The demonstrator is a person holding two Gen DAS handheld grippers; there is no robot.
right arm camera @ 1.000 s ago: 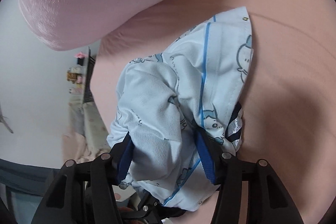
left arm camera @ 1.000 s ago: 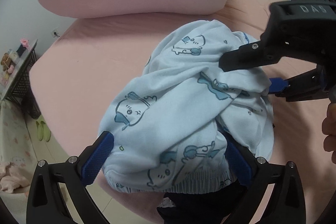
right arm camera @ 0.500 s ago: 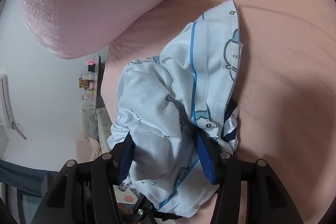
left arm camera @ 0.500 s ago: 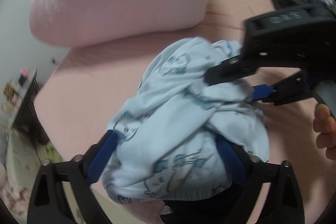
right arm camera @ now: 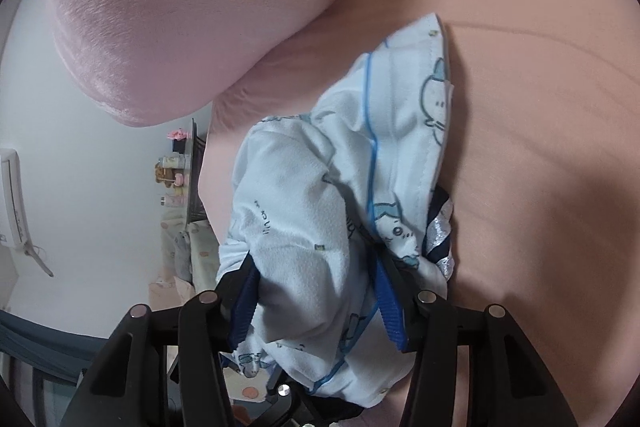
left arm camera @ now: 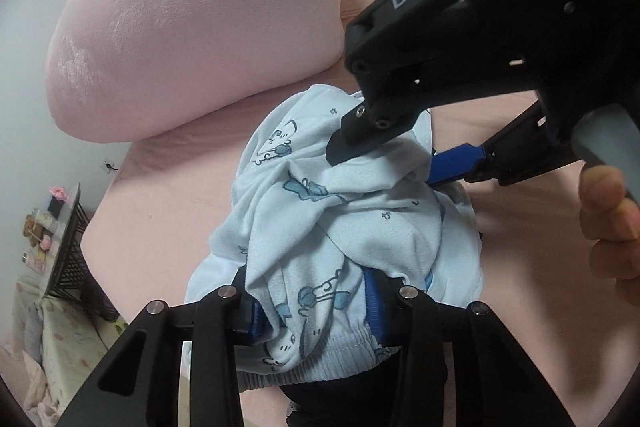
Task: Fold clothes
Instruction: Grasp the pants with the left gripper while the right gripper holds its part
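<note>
Both tongs pinch garment [left arm camera: 352, 227] | left [left arm camera: 316, 307] | right [right arm camera: 320, 295]

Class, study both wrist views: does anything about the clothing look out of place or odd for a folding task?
Yes. The light blue printed garment is bunched in a crumpled wad, not flat, pinched by both the left gripper and right gripper. A dark navy item with silvery stripes pokes out beneath it, tangled in, on the pink bed.

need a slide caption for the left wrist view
Both tongs, left and right, grip a bunched light-blue cartoon-print garment over a pink bed.
</note>
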